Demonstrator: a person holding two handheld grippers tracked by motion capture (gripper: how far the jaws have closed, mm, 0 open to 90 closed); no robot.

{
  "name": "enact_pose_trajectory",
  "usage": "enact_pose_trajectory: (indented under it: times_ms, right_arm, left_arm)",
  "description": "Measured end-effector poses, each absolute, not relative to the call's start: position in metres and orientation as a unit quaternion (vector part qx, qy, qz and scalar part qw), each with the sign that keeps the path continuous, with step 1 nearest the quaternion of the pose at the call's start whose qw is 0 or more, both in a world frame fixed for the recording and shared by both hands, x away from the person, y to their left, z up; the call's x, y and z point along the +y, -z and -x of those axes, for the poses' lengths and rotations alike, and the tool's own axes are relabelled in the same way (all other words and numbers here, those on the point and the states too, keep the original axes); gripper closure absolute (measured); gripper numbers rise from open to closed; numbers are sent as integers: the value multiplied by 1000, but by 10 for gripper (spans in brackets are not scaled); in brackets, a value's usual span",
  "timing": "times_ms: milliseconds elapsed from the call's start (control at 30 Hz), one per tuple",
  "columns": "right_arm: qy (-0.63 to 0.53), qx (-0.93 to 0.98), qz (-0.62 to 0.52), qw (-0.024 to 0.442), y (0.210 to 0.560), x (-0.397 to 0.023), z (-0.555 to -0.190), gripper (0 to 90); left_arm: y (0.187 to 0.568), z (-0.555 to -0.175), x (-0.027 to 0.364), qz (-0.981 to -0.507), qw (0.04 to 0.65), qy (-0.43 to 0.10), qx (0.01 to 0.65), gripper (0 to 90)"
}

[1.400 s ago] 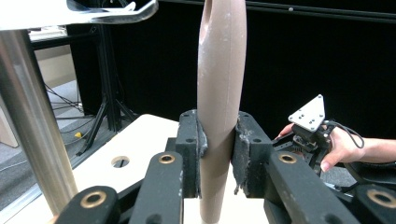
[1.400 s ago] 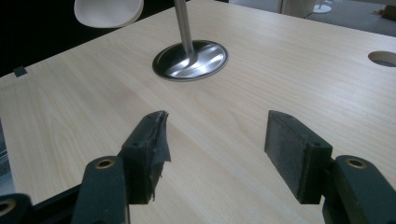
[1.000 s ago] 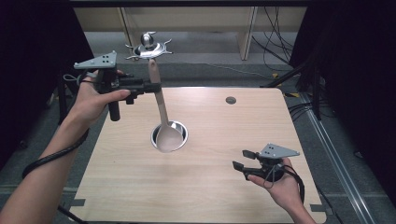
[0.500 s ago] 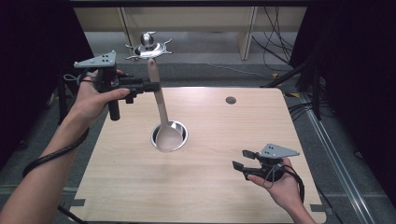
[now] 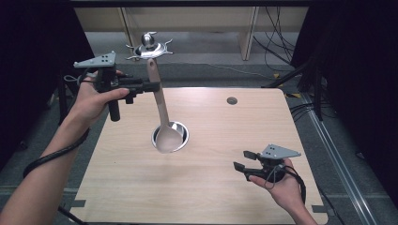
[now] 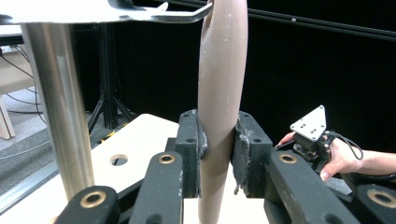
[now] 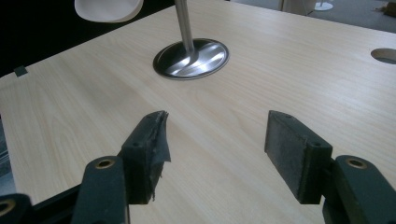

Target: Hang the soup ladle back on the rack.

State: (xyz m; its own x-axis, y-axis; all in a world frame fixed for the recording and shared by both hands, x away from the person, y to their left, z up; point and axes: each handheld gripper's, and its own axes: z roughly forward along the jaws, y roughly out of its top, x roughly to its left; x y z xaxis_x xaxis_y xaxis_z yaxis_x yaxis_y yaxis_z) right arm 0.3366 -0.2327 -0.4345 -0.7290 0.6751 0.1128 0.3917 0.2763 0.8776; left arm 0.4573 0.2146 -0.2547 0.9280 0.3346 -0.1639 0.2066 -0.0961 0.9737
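Little changes from a second ago: our left gripper (image 5: 152, 86) still clamps the spoon (image 5: 163, 117) above the table's (image 5: 225, 187) middle; right gripper (image 5: 245, 160) stays open, near-right corner.

Each tool is black, with a grey three-cornered plate on top dotted with small holes: the left tool (image 5: 149, 86) and the right tool (image 5: 243, 160). Brass-coloured rivets sit in the jaw arms, and the dark jaw pads (image 7: 150, 140) look worn and frayed at the edges. A black cable (image 5: 49, 157) trails along the bare left forearm.
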Motion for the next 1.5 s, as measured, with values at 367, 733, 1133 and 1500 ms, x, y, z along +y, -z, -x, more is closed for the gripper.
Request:
enact_pose_trajectory:
  times_ms: [367,733,1133,1500]
  right_arm:
    - [-499,781,-346,142,435,-232,-336,395]
    - [-498,781,-352,136,435,-231,-335,395]
    - [-501,780,-352,130,436,-231,-335,394]
    - [-494,784,-347,142,436,-235,-336,393]
  left_arm:
    - [258,-461,218,-729,656,-39,192,732]
    - [265,-465,222,-713,668,-34,210,722]
    - [266,-466,221,-704,670,-57,230,702]
    - [264,-455,214,-695,658,-111,266,681]
